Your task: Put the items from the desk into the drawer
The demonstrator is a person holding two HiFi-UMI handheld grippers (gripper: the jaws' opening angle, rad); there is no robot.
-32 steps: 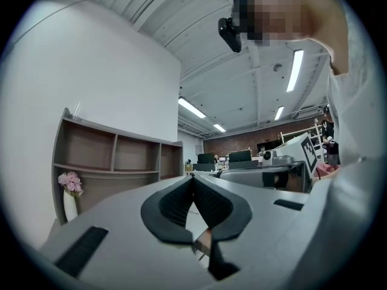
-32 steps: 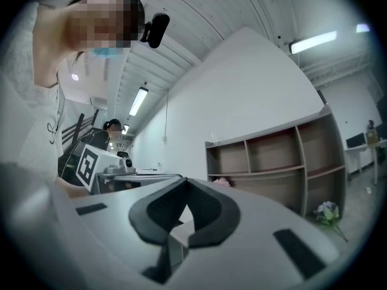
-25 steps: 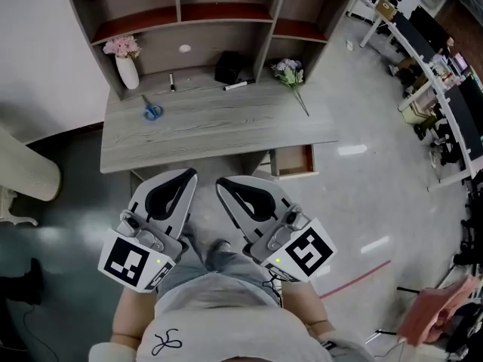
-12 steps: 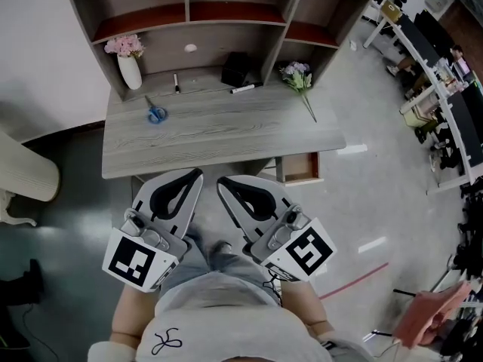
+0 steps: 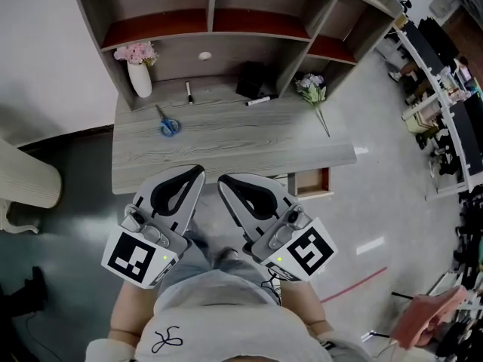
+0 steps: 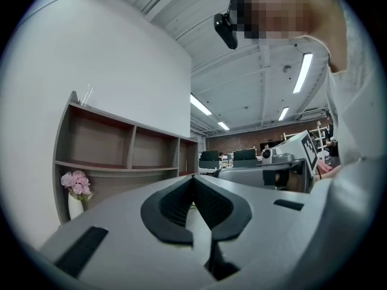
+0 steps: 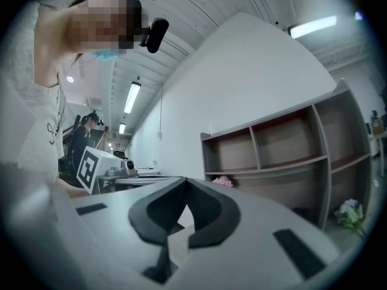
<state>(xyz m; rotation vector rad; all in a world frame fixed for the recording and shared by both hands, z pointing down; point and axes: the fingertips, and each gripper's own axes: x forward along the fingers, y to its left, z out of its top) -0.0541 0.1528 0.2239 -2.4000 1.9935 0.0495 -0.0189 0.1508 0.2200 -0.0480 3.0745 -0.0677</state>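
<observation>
On the grey wood-grain desk lie the items, all well apart from both grippers. Scissors with blue loop handles lie left of centre, with a thin black pen behind them. A black-and-white marker lies just in front of a matte black box. A white ceramic vase of pink flowers stands upright at the back left. A loose bouquet lies flat at the right, its long stem toward the front edge. Behind them stands a grey hutch with 3 upper bays and reddish shelf boards. The drawer is pulled open below the desk's right end, pale wood inside; its contents cannot be made out.

The left gripper and right gripper sit side by side at the desk's front edge, above the person's legs. Each is smooth grey plastic with ridged black pads and a cube with a square pattern. Both gripper views show the 2 jaws together at the tips, an oval gap behind them and nothing between.

The floor is glossy grey with 1 red line. A white wall is at left and rows of office desks at right. Strip lights hang on a ribbed ceiling.
</observation>
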